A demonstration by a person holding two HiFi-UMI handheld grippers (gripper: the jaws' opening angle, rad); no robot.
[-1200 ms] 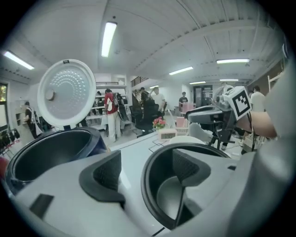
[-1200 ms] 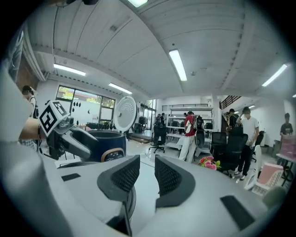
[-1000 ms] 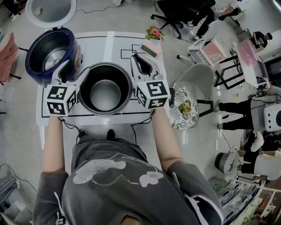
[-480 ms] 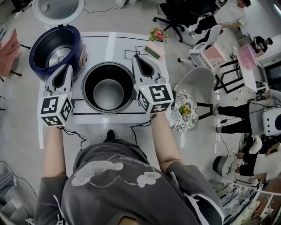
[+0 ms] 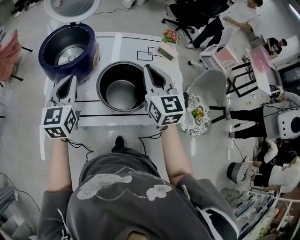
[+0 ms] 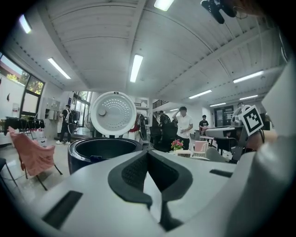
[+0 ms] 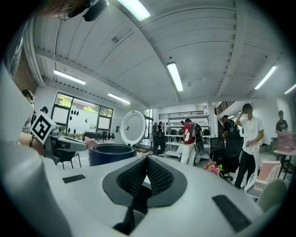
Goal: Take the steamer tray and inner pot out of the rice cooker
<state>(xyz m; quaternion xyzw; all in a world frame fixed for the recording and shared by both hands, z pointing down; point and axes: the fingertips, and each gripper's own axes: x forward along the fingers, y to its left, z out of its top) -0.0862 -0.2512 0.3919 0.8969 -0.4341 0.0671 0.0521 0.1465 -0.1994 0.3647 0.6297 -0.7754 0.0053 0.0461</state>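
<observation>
Dark inner pot btwn L tongs & R tongs, R nearer.

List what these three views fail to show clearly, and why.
- Rice cooker lid: head view, cut by the top edge.
- Rice cooker interior: left gripper view, hidden by its wall.
- Inner pot: gripper views, behind left claw and right claw.
- Patterned plate contents: head view, too small.

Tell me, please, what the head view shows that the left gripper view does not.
Only the head view: the inner pot standing on the table, out of the cooker. Only the left gripper view: the ceiling lights. Both: the shut, empty left gripper, the open blue rice cooker and the pink flowers.
</observation>
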